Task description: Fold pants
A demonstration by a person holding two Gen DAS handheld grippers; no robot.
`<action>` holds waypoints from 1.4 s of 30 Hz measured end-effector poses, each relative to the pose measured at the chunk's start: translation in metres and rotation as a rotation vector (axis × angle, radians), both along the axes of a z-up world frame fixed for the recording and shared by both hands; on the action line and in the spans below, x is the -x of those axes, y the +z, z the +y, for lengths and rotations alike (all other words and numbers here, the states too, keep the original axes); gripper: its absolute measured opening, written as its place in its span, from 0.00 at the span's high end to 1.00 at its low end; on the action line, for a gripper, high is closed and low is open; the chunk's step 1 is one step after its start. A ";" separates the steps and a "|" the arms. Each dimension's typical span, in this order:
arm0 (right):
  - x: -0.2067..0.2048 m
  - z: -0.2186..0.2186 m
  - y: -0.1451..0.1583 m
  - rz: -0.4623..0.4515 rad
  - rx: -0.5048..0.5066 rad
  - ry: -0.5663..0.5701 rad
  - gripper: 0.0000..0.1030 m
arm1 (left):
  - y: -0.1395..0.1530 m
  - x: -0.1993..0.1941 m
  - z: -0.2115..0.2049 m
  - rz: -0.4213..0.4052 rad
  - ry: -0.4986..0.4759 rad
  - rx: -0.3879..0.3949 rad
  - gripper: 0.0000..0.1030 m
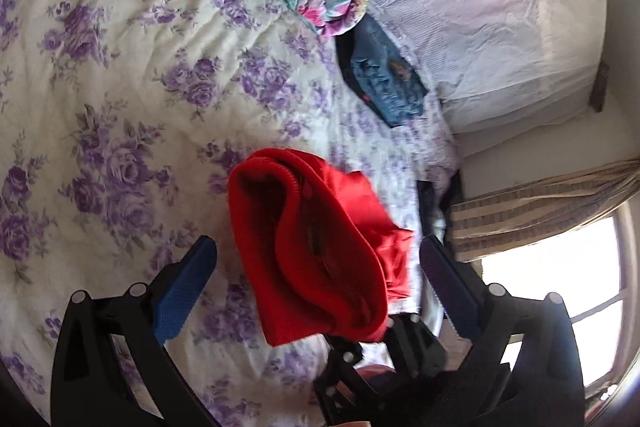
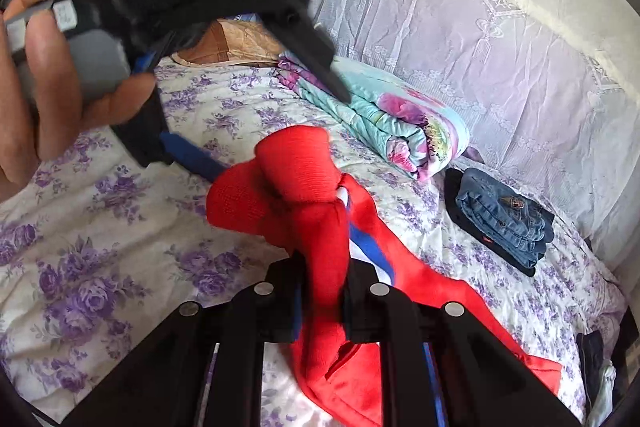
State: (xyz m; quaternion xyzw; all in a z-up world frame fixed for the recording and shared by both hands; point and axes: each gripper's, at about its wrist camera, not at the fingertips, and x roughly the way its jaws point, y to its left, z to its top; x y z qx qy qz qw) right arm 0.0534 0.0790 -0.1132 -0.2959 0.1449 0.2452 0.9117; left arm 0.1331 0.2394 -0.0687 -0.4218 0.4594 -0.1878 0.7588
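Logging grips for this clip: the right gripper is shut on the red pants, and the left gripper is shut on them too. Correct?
Not quite. The right gripper is shut on the red pants, but the left wrist view shows the left gripper open, its fingers spread on either side of the cloth.

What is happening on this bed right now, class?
A person holding a gripper in each hand is folding red track pants over a bed with a purple floral quilt. The right gripper is clamped on a bunched part of the pants and lifts it, while the rest trails onto the quilt. The left gripper is open, its blue pads either side of the ribbed red fabric. Folded jeans and a rolled floral blanket lie farther up the bed.
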 end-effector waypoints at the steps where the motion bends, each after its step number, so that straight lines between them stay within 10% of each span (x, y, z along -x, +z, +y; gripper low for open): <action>1: 0.000 0.000 0.000 0.000 -0.001 0.000 0.86 | -0.004 -0.003 -0.003 0.014 -0.011 -0.011 0.04; 10: 0.009 -0.004 -0.003 -0.033 -0.003 -0.017 0.85 | -0.021 -0.009 -0.014 0.041 -0.052 -0.011 0.60; 13: 0.028 -0.001 -0.001 -0.218 0.044 -0.069 0.39 | 0.000 -0.008 -0.014 -0.007 -0.058 -0.046 0.65; 24: 0.037 0.022 -0.010 -0.256 0.155 0.025 0.28 | 0.036 -0.021 -0.027 -0.027 -0.118 -0.067 0.70; 28: 0.021 0.023 -0.007 -0.272 0.149 -0.028 0.31 | 0.031 -0.022 -0.026 -0.004 -0.158 0.006 0.70; 32: 0.016 0.016 0.000 -0.221 0.096 -0.038 0.75 | 0.033 -0.021 -0.025 0.007 -0.155 -0.046 0.70; 38: 0.014 0.014 -0.003 -0.228 0.093 -0.046 0.79 | 0.030 -0.013 -0.024 0.036 -0.139 -0.091 0.22; 41: 0.022 0.012 -0.004 -0.226 0.081 -0.052 0.79 | 0.036 -0.013 -0.026 -0.005 -0.111 -0.133 0.29; 42: 0.022 0.010 -0.003 -0.224 0.075 -0.058 0.79 | 0.037 -0.013 -0.028 -0.015 -0.117 -0.144 0.49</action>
